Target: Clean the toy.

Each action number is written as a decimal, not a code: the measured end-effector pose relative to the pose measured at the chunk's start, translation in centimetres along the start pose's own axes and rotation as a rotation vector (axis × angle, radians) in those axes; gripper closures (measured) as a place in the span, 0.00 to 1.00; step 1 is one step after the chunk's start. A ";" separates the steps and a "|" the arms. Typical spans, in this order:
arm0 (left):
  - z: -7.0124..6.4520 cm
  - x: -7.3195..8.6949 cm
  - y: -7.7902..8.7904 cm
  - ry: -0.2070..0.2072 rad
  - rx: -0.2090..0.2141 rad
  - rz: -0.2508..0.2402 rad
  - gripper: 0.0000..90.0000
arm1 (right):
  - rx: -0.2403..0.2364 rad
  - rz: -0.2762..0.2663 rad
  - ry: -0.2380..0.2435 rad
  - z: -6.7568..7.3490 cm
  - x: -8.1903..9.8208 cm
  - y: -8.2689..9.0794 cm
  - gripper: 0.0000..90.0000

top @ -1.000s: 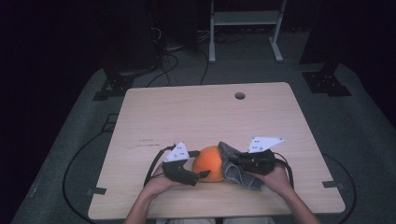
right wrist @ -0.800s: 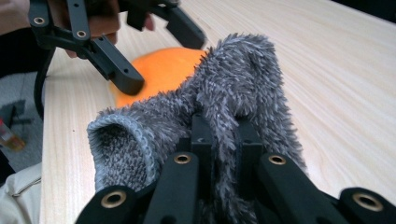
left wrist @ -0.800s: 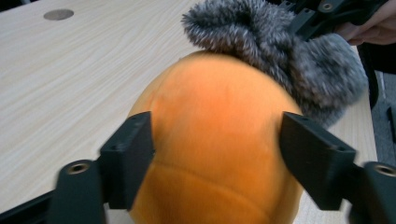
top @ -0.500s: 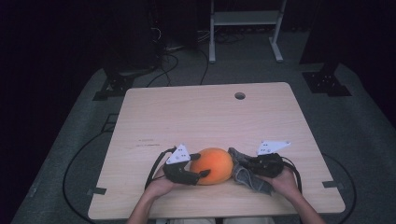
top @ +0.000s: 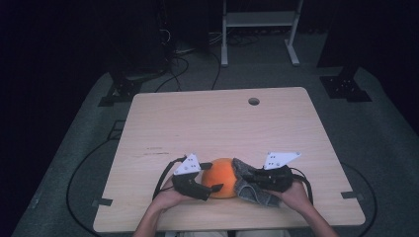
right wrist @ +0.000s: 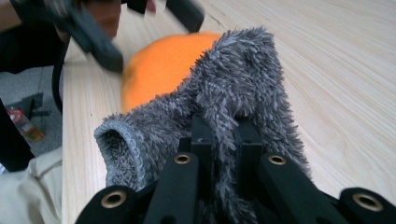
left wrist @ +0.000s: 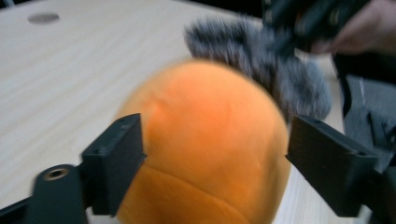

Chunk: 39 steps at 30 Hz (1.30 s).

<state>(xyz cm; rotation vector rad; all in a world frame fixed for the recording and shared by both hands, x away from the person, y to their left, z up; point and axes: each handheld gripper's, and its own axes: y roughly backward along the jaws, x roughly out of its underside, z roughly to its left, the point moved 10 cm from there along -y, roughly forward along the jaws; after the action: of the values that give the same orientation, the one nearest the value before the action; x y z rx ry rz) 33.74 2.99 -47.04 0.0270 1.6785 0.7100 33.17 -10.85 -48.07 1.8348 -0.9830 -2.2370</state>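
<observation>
Fingers of left gripper point(left wrist: 212, 154) straddle orange ball point(left wrist: 205, 144), just opening; right gripper point(right wrist: 224, 140) pinches grey sock point(right wrist: 233, 88).

No lettering, label, brand, number or sign can be read on anything here.

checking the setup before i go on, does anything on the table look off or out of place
Nothing looks damaged or spilled. The grey fuzzy cover is only partly on the orange ball, bunched to one side where the right gripper pinches it. The left gripper has its jaws around the ball; they have just been opening.
</observation>
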 end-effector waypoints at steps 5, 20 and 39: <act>0.4 2.4 -2.3 0.064 -0.001 0.114 0.06 | -0.026 0.011 -0.024 -0.2 1.0 0.4 0.90; -0.2 0.8 -2.5 -0.128 -0.139 0.058 0.29 | 0.011 -0.001 0.056 0.7 -3.3 -1.2 0.91; 1.3 0.4 -2.3 -0.018 -0.157 0.022 0.24 | 0.074 -0.012 -0.061 -1.7 0.5 -0.3 0.91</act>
<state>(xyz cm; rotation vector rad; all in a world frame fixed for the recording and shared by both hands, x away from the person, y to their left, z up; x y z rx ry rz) 35.64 1.87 -48.50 -0.0587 1.6030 0.8542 34.66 -11.59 -48.75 1.8157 -1.0815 -2.3059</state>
